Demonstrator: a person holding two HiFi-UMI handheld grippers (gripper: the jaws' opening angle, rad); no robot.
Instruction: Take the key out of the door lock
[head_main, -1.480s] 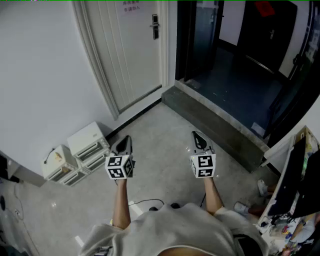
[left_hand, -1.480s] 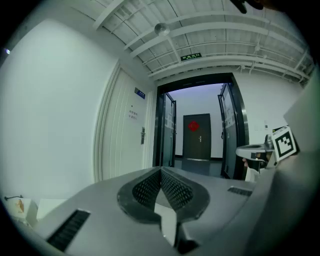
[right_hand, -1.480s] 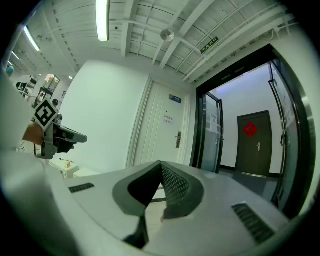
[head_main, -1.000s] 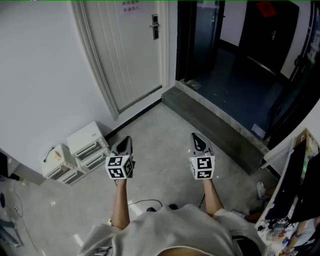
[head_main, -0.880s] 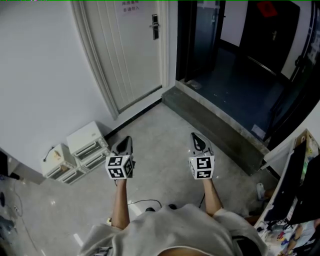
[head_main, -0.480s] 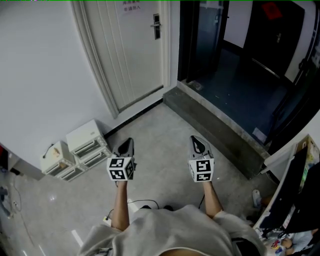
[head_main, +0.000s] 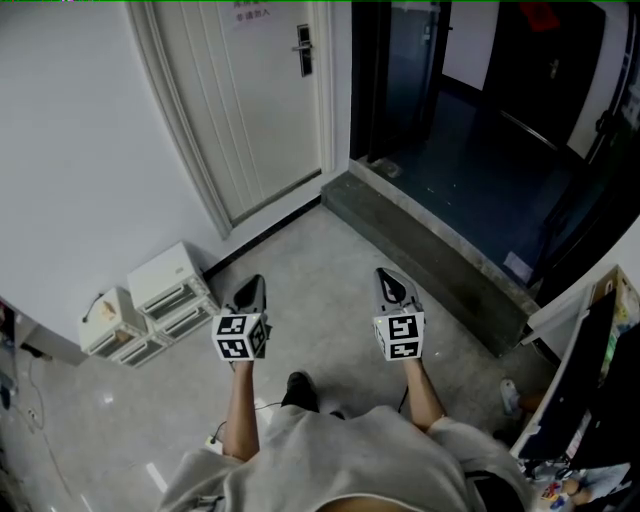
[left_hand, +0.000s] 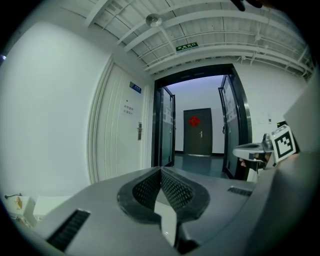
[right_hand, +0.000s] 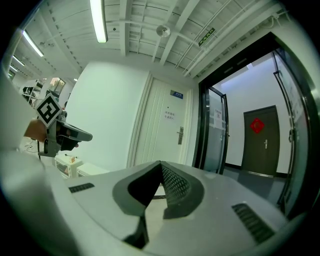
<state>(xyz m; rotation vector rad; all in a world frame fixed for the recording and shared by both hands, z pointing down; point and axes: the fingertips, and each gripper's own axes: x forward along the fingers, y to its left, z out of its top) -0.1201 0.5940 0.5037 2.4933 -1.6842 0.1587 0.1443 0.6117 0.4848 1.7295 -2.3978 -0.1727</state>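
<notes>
The white door (head_main: 255, 110) stands closed at the far end of the room, several steps away. Its dark lock plate and handle (head_main: 302, 48) show small at the door's right edge, also as the lock (left_hand: 140, 131) and the lock (right_hand: 180, 135). No key can be made out at this distance. My left gripper (head_main: 256, 281) and right gripper (head_main: 383, 273) are held side by side at waist height over the grey floor. Both point toward the door with their jaws together and nothing in them. In its own view the left gripper (left_hand: 161, 170) has its tips touching, as does the right gripper (right_hand: 160, 164).
White drawer boxes (head_main: 165, 290) stand against the left wall. A dark stone step (head_main: 430, 255) leads into an open glass doorway (head_main: 470, 120) and a dim corridor. A cable lies by my shoe (head_main: 298, 390). Cluttered shelving (head_main: 590, 400) crowds the right edge.
The view has shifted slightly toward the door and a shoe has come into sight below the grippers. Both grippers keep their places and stay shut.
</notes>
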